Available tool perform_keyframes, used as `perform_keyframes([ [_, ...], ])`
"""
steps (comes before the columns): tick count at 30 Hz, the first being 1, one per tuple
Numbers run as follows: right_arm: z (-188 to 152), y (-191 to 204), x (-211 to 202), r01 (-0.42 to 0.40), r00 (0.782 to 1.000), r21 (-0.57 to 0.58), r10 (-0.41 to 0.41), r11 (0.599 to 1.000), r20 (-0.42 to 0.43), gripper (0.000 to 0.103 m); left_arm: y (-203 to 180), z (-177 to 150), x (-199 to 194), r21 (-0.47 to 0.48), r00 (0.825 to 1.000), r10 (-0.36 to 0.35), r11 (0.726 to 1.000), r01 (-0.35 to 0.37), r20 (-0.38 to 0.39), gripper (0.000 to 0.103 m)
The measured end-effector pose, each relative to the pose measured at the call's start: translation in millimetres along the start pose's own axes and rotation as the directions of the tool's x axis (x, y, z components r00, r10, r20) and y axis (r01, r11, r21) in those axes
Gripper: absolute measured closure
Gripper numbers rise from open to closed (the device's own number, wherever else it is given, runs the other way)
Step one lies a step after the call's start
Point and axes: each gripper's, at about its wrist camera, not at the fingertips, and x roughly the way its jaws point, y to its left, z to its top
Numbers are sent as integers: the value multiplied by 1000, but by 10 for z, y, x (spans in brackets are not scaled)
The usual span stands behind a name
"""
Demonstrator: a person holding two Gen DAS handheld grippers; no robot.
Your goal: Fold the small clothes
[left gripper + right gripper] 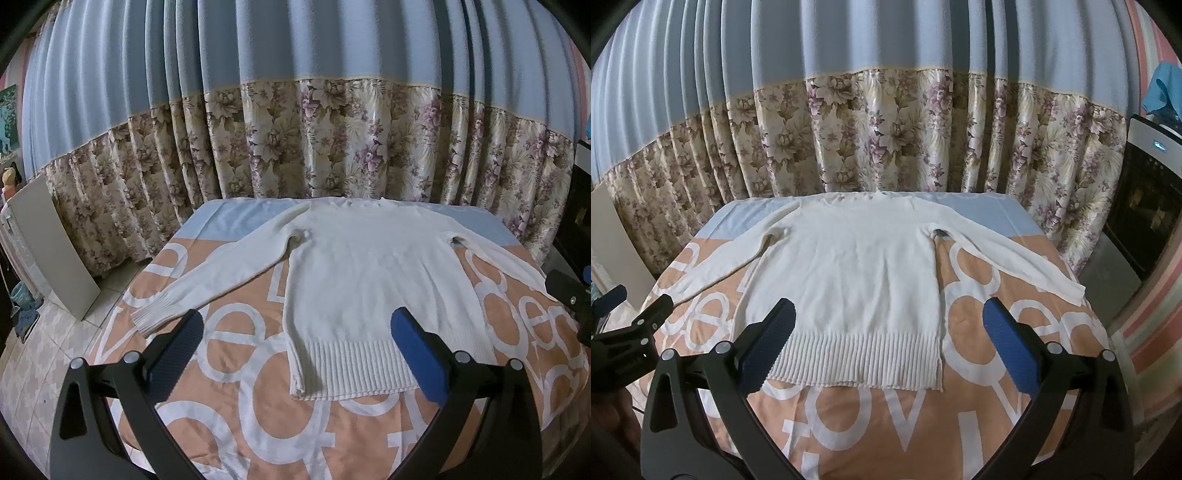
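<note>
Left wrist view: left gripper [297, 334] with jaws wide apart, empty, above the sweater [362, 280] hem on the bed [258, 424]; left sleeve [218, 275] nearer.

Right wrist view: right gripper [890, 332] likewise agape, hem just ahead, right sleeve [1008, 254] nearer; collar-to-hem axis straight ahead.

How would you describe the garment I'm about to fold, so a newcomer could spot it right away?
Start at the blue and floral curtain; the peach bedspread with big white letters lies in front of it. Spread flat on that is the white sweater, collar toward the curtain, both long sleeves angled outward. It is the only garment on the cover, plain white with a ribbed hem nearest the open grippers.
</note>
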Motion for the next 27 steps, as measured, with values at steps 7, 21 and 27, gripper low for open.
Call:
perform_keyframes([
  [7, 36, -21, 14, 7, 1000, 0, -7, 1000, -1, 3, -57, 8, 26, 2, 1000, -8, 1000, 8, -8, 2],
  [21, 19, -112, -43, 27, 1000, 27, -27, 999, -7, 3, -76, 83, 28, 5, 1000, -20, 1000, 20, -8, 2],
  [27, 2, -132, -17, 45, 999, 27, -45, 999, -8, 3, -79, 56, 34, 3, 1000, -20, 1000, 20, -6, 2],
])
